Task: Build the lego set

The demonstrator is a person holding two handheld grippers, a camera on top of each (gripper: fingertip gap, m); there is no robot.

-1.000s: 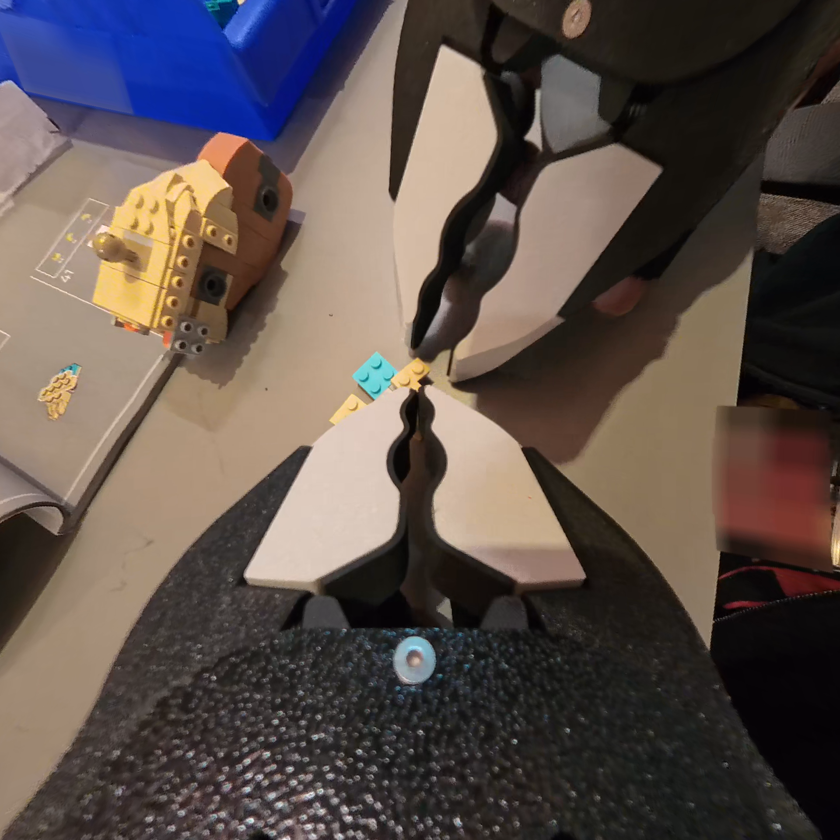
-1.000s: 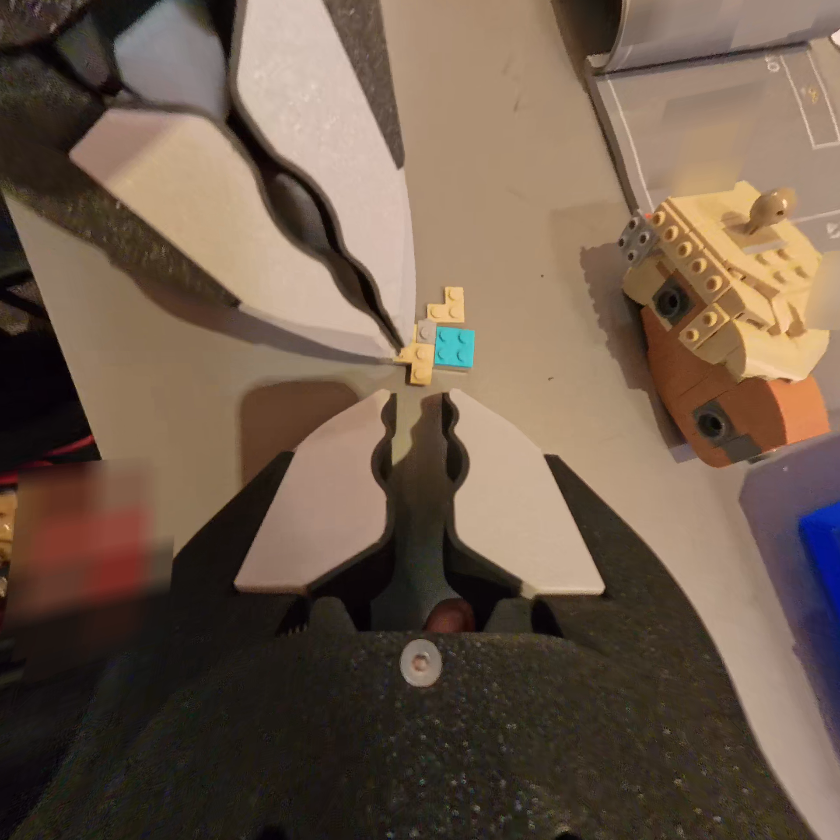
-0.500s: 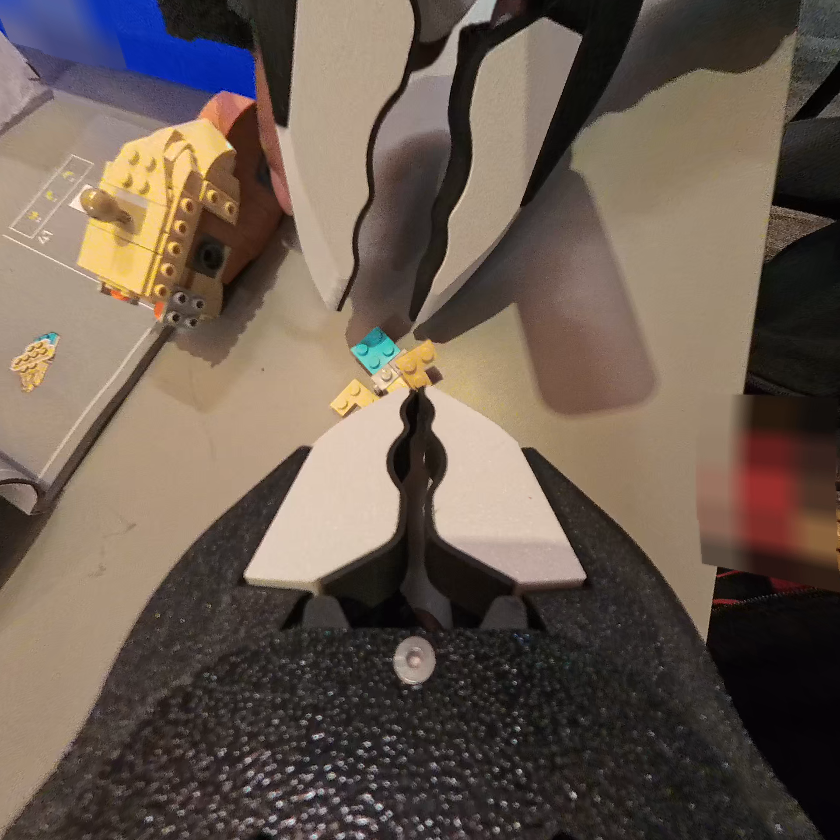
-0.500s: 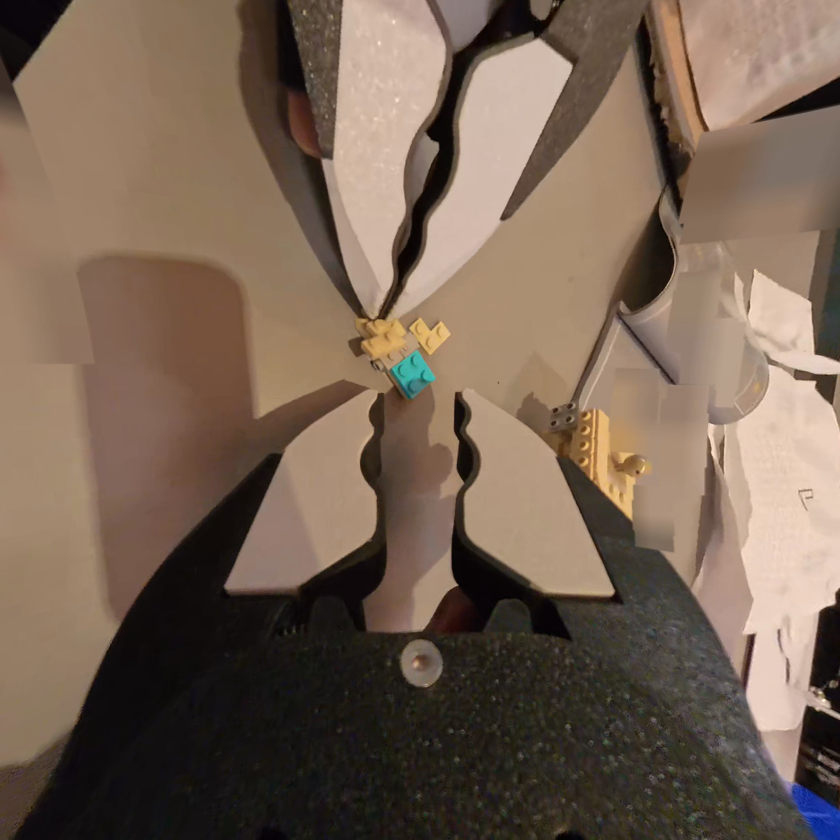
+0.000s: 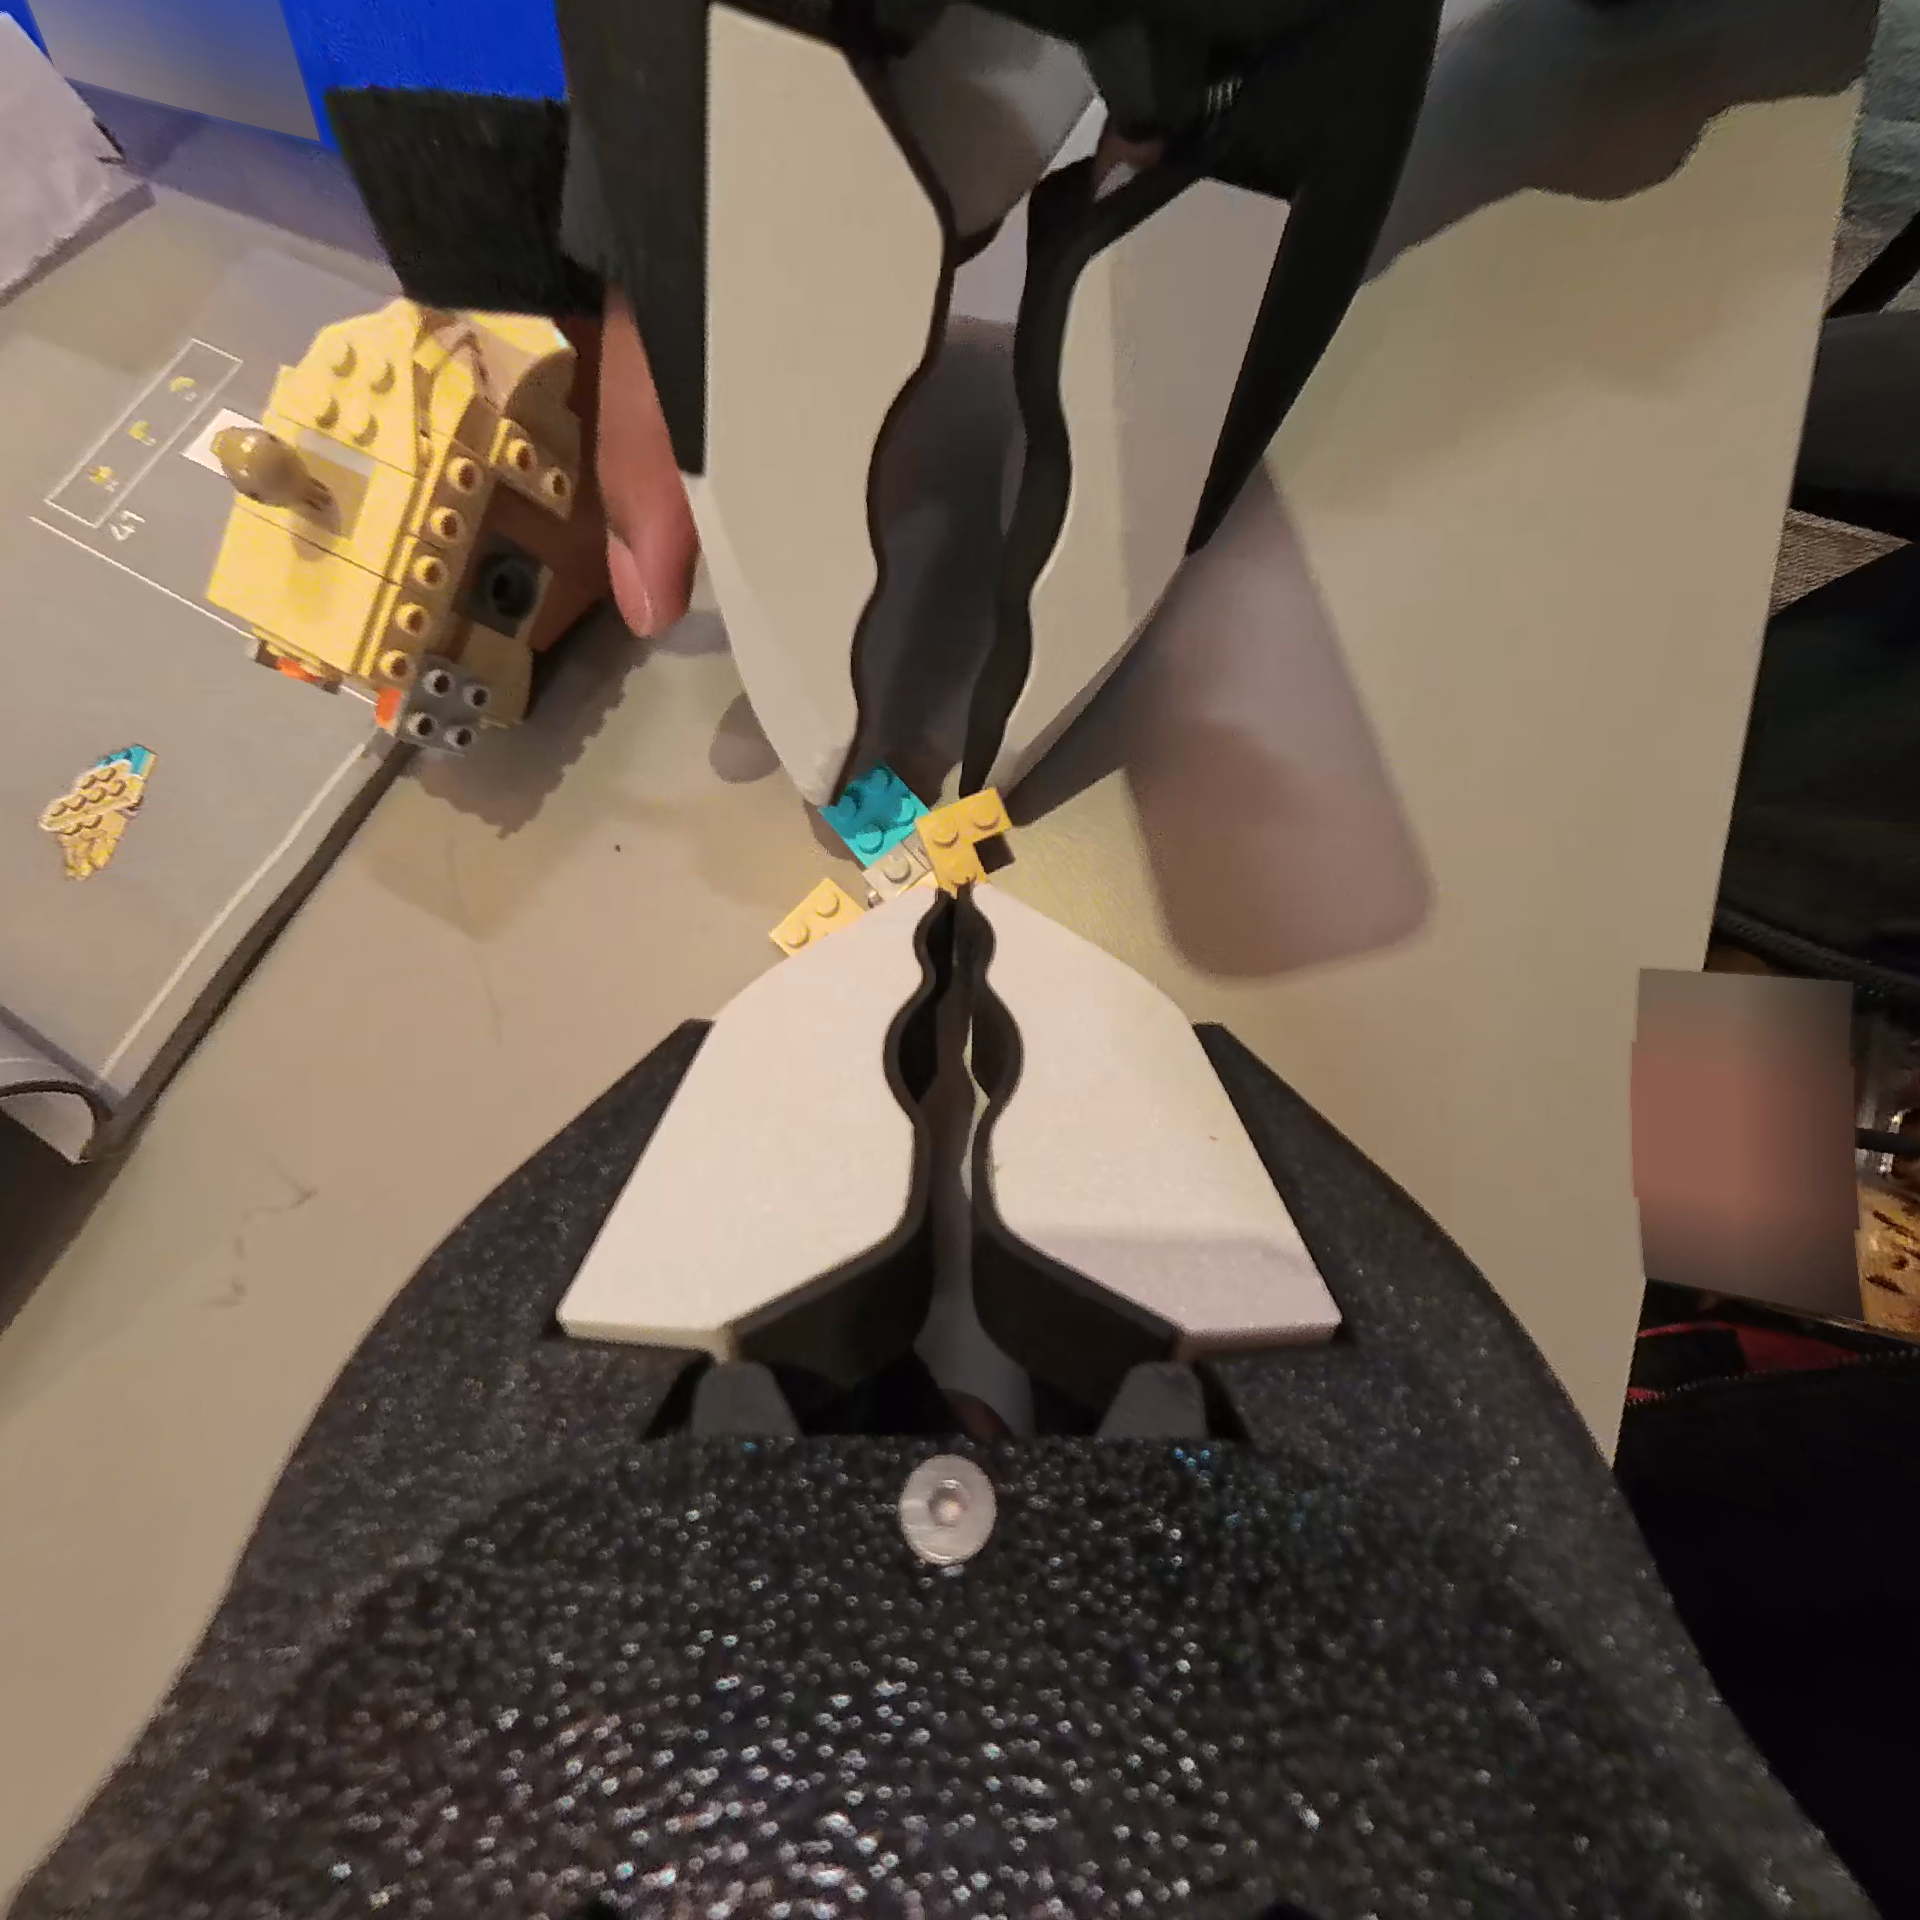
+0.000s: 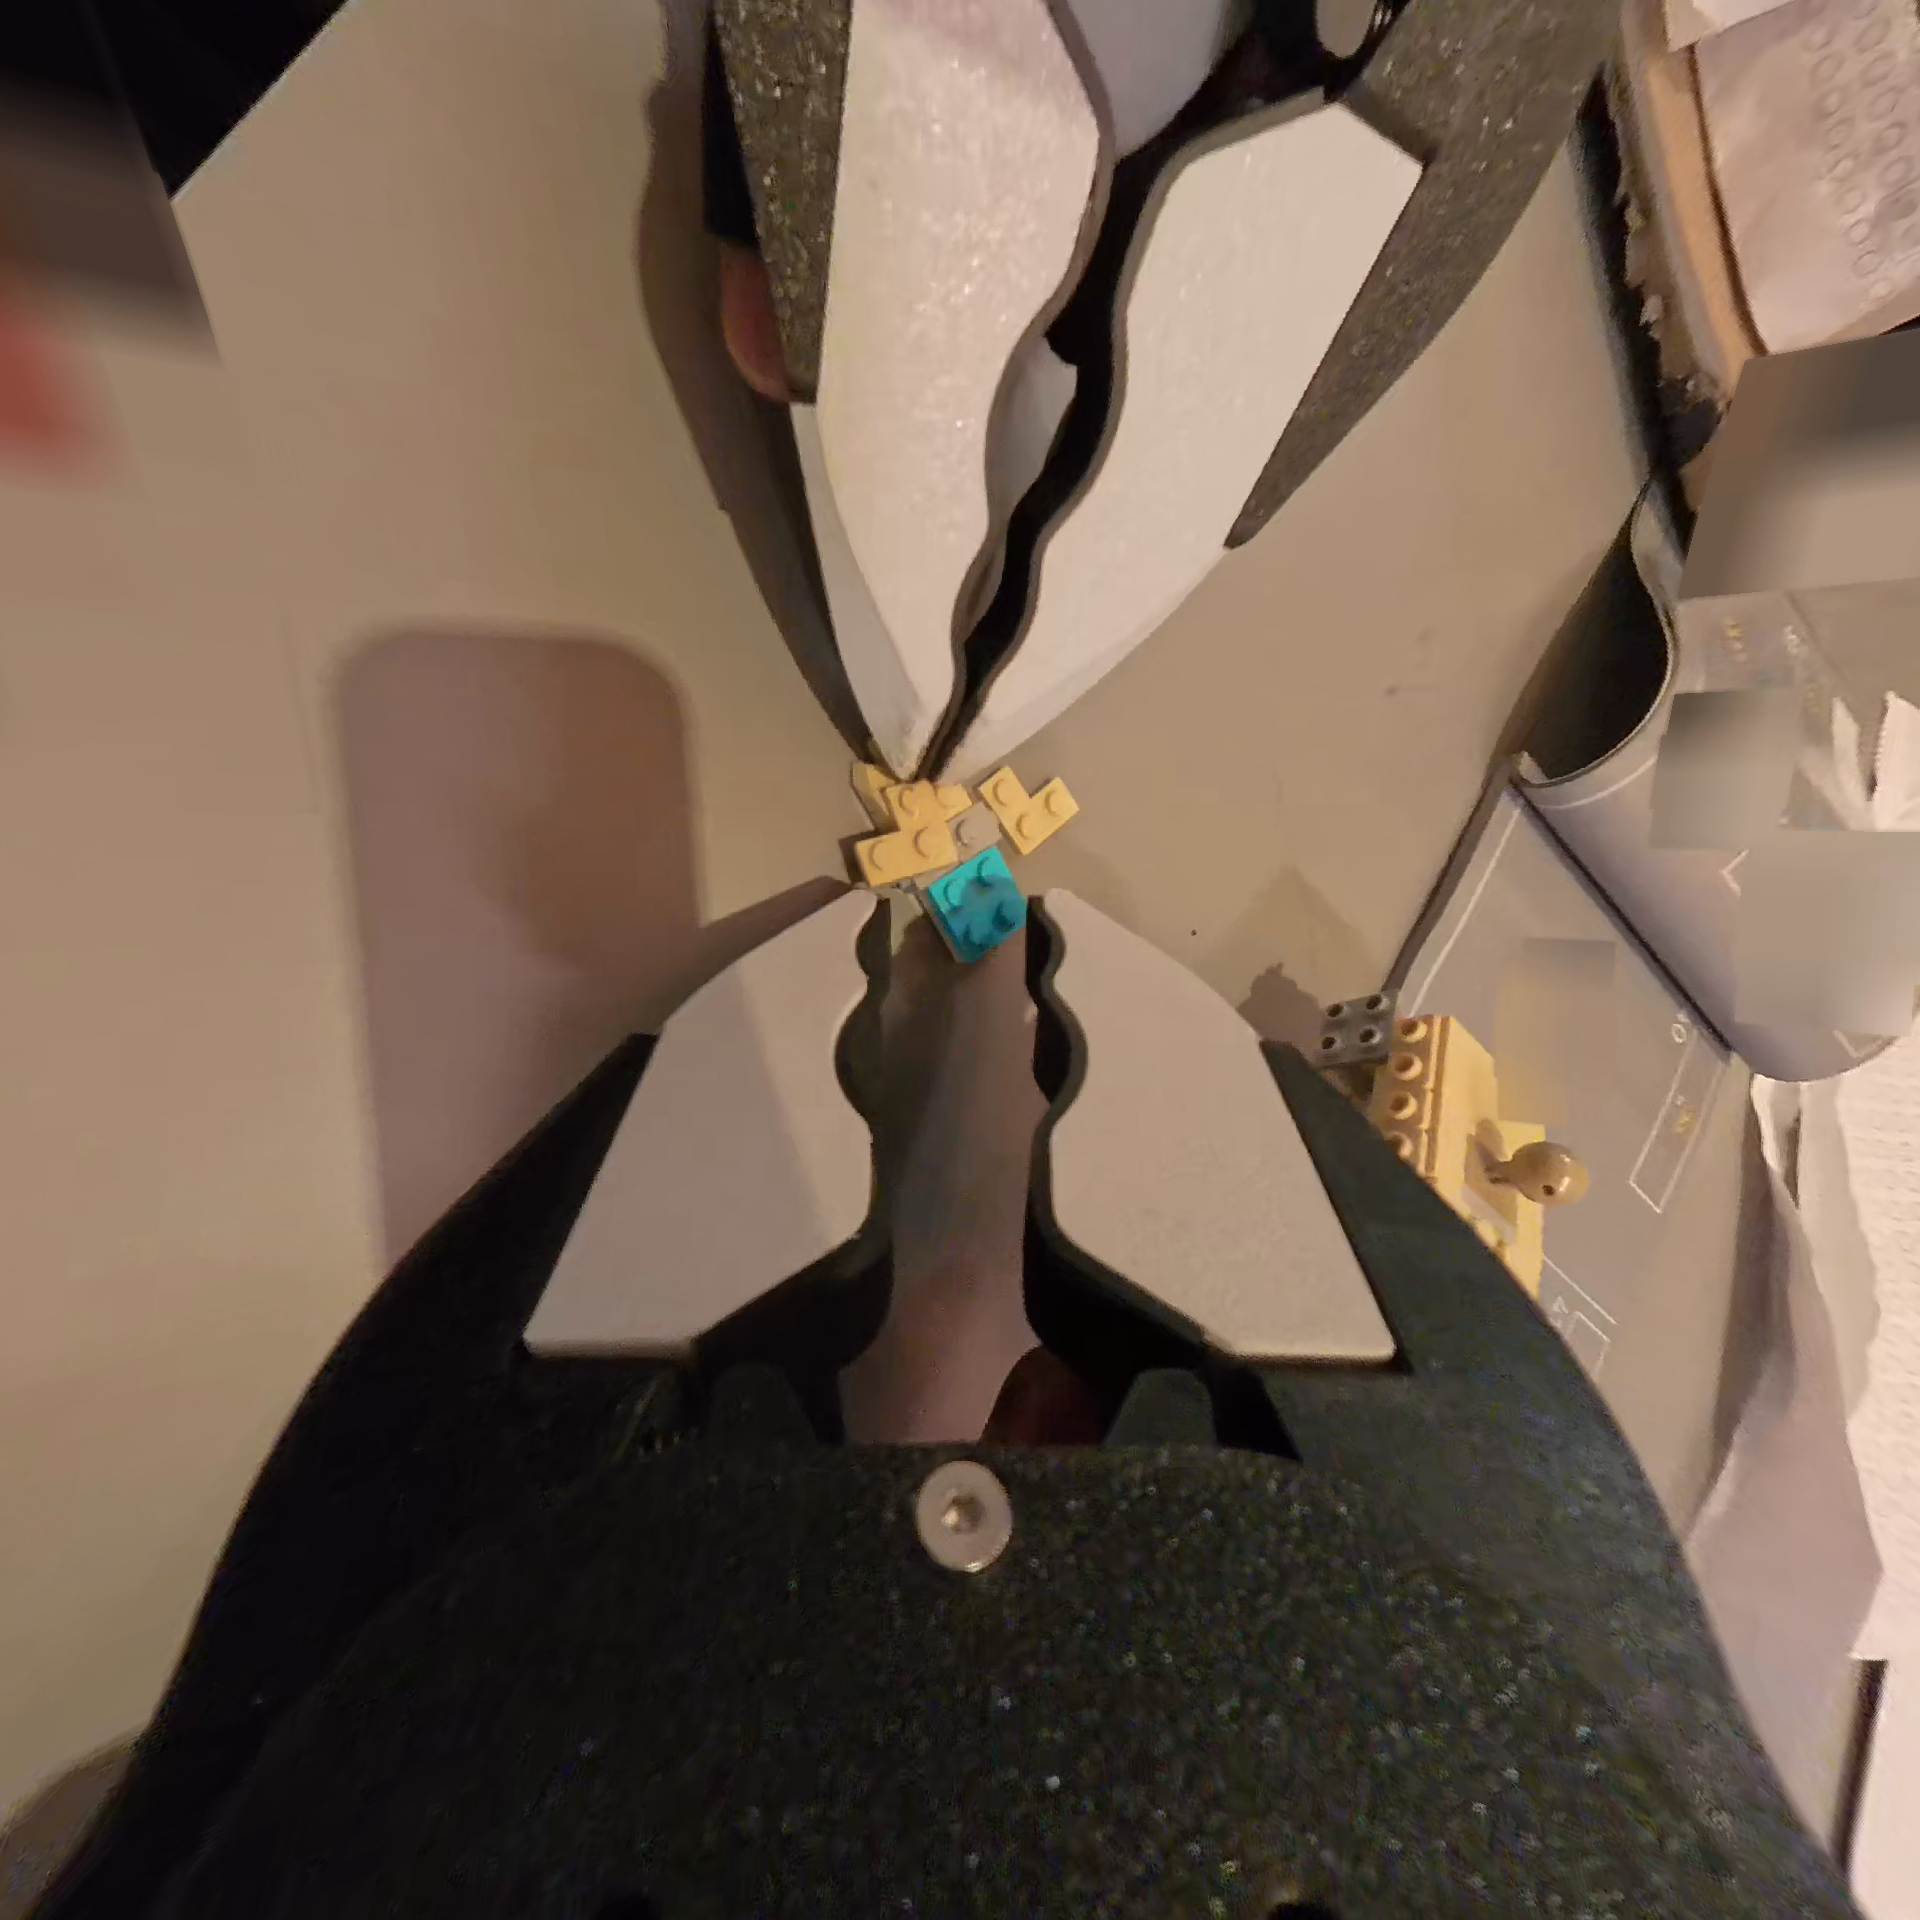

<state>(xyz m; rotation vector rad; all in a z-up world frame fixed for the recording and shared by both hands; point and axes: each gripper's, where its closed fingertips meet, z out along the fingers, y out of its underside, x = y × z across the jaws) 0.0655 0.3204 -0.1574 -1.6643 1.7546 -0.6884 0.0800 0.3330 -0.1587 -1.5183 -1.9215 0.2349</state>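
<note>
— Two grippers are meeting tip to tip. Left gripper (image 5: 951, 909) is pinching the small plate cluster (image 5: 914, 847) with its jaws nearly closed.
— And the right gripper (image 6: 951, 914)?
— Jaws are standing apart, straddling the teal plate (image 6: 975, 904).
— Where?
— Mid-table (image 5: 343, 1039), with the tan model (image 5: 405, 520) sitting on the booklet (image 5: 156, 748) toward the table's edge.

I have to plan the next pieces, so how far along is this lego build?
Done: the tan-and-brown body stands assembled on the instruction booklet. In hand: the shut left claw pins a small tan subassembly, with the teal plate between the open right claw. Left: finishing this subassembly and joining it to the body.
</note>
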